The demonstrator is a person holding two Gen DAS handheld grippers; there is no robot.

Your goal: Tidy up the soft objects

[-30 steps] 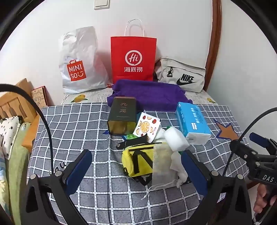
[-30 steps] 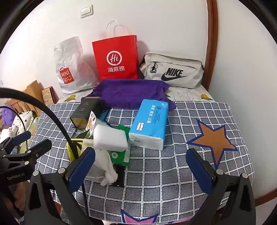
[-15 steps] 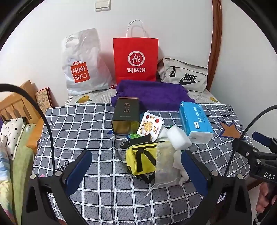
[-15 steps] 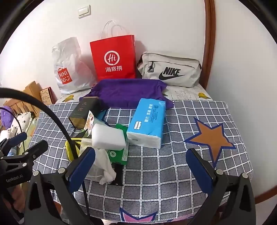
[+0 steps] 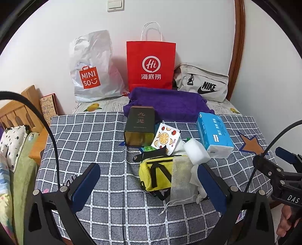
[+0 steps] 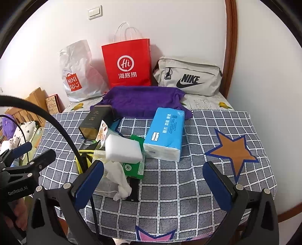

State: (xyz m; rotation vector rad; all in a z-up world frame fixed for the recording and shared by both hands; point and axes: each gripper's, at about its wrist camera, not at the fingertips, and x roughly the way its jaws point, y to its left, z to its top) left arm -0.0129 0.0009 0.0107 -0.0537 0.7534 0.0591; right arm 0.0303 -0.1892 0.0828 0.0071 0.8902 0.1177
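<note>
A white wall (image 5: 198, 28) closes the room behind the table, with a light switch (image 5: 115, 5) high on it and a brown wooden door frame (image 5: 238, 47) running up at its right. The table wears a grey checked cloth (image 5: 90, 135) with an orange star (image 6: 233, 150) printed on it, and a strip of fruit-print paper (image 5: 105, 104) shows at the table's far edge. Left of the table stand a wooden bed frame (image 5: 15, 113) and a heap of bedding (image 5: 11, 143).

Against the wall at the back of the table lean a white bag (image 5: 92, 67), a red bag (image 5: 151, 66) and a grey pouch (image 5: 203, 83). Just in front of them a purple towel (image 5: 169, 105) lies rumpled, its near edge on the cloth.

The soft things sit in a loose pile at the middle of the table: a blue tissue pack (image 5: 214, 134), a dark tin (image 5: 140, 124) on its side, a yellow pouch (image 5: 156, 174), a mesh bag (image 5: 182, 179) lying partly over that pouch, a white sponge (image 5: 197, 151), crumpled tissue (image 6: 117, 177), a green packet (image 6: 135, 165) and a fruit-print sachet (image 5: 166, 137).

The left gripper (image 5: 149, 186) hangs over the table's near edge, jaws spread wide and empty, on either side of the yellow pouch. The right gripper (image 6: 152, 182) hangs likewise, wide apart and holding nothing
</note>
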